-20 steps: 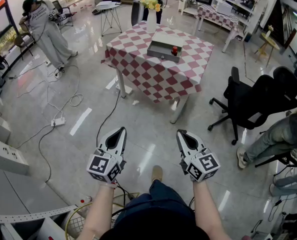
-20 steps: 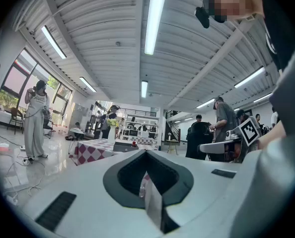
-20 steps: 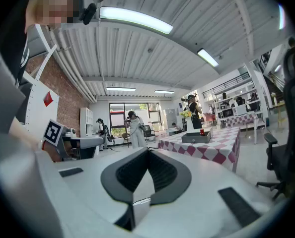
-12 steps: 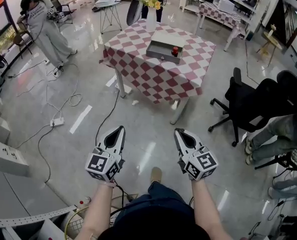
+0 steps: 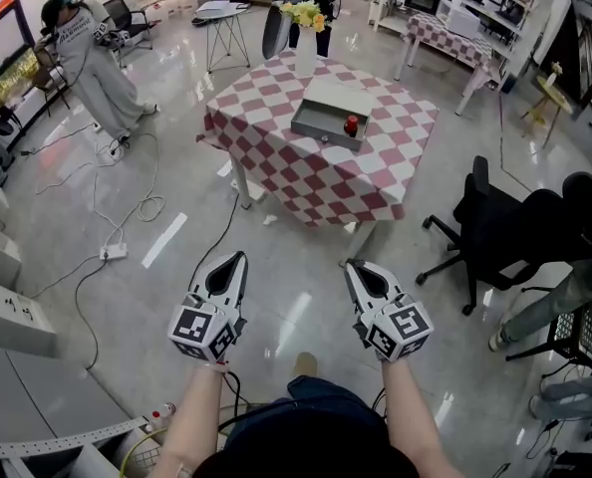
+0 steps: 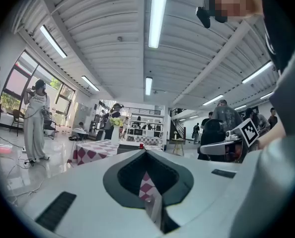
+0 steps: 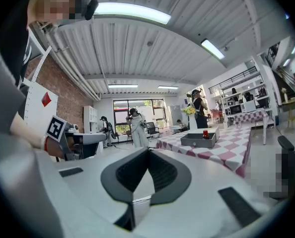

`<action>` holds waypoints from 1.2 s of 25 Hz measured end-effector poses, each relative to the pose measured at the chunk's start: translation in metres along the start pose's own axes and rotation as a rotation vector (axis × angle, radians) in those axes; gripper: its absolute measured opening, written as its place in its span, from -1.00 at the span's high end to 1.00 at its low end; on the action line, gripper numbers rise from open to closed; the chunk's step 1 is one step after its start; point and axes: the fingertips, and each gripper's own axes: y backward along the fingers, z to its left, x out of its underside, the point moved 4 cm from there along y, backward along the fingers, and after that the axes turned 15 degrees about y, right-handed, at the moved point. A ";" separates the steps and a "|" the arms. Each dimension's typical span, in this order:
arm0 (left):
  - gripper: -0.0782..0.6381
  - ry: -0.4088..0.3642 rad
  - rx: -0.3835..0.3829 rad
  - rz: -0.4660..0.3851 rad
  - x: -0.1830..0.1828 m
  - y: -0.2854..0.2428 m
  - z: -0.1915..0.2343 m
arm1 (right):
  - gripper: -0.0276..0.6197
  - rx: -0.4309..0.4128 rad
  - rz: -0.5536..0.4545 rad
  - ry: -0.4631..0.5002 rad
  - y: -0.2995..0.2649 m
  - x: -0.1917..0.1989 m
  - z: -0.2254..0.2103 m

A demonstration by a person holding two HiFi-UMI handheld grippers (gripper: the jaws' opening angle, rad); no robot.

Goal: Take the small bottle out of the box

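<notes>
Head view: the left hand-held gripper (image 5: 239, 258) and the right hand-held gripper (image 5: 351, 265) are held side by side above the glossy floor (image 5: 176, 237), both aimed at 12 o'clock toward the desk (image 5: 276, 157).
Left jaws: in the left gripper view the two jaws are pressed together tip to tip, with nothing between them; the checkered cloth shows through the gap behind the tips.
Right jaws: in the right gripper view the jaws are likewise pressed together and carry nothing.
Bottle: the small bottle (image 5: 351, 125), red, stands inside the box (image 5: 321, 98) at its 4 o'clock corner, its top rising above the rim; it is well apart from both grippers.
Box: grey, shallow and open-topped, it sits near the middle of the desk.
Desk: covered with a red-and-white checkered cloth that hangs over its edges.
Vase: a white vase (image 5: 305, 50) with yellow flowers stands at the desk's 12 o'clock edge, beyond the box.
Chair: a black office chair (image 5: 505, 227) stands on the floor at 4 o'clock from the desk.
Person: a person (image 5: 87, 58) in light clothes stands at 10 o'clock from the desk.
Floor: a white power strip (image 5: 114, 252) with trailing cables lies at 8 o'clock from the desk.
</notes>
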 end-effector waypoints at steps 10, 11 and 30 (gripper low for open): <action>0.78 -0.010 -0.008 -0.020 -0.005 -0.074 0.000 | 0.91 -0.019 -0.021 0.001 -0.027 0.005 -0.067; 0.78 -0.010 -0.006 -0.022 -0.005 -0.080 -0.001 | 0.91 -0.017 -0.024 -0.002 -0.028 0.006 -0.074; 0.78 -0.010 0.030 0.043 0.010 -0.169 0.013 | 0.91 0.029 -0.010 -0.070 -0.061 0.031 -0.142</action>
